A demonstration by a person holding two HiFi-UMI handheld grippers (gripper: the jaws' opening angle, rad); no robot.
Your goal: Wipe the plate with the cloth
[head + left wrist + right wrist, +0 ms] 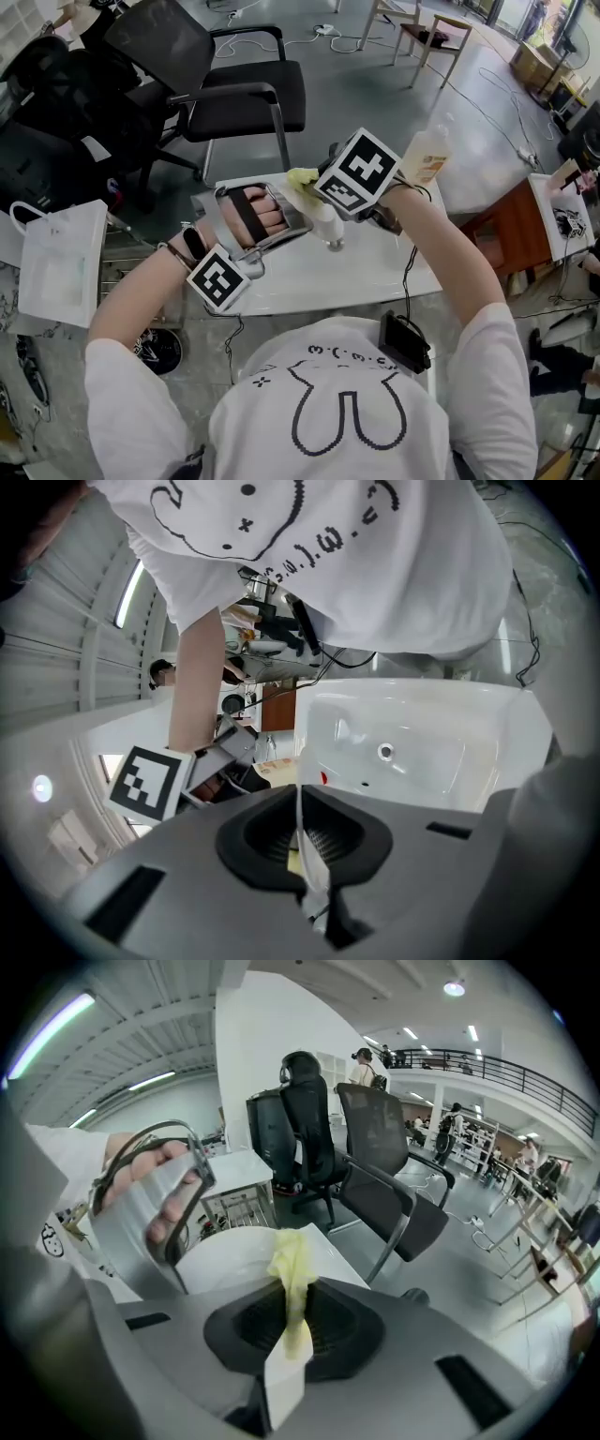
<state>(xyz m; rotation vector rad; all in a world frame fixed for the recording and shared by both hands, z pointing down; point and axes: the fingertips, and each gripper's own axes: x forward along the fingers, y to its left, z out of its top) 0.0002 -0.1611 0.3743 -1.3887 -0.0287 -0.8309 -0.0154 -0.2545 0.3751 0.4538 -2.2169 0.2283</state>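
Note:
A white plate (322, 217) is held up over the white table (375, 272), tilted on edge. My left gripper (292, 221) is shut on its rim, and in the left gripper view that rim (301, 808) shows as a thin white line pinched in the left gripper (302, 841). My right gripper (311, 190) is shut on a yellow cloth (302, 178). In the right gripper view the cloth (292, 1265) sticks out of the right gripper (292, 1321) and lies against the plate (230, 1255). The marker cube hides most of the plate in the head view.
A black office chair (244, 94) stands just behind the table, and another dark chair is at the far left. A white paper bag (61, 262) sits at the left. A pale bottle (427, 155) stands at the table's right end, by a brown table (511, 225).

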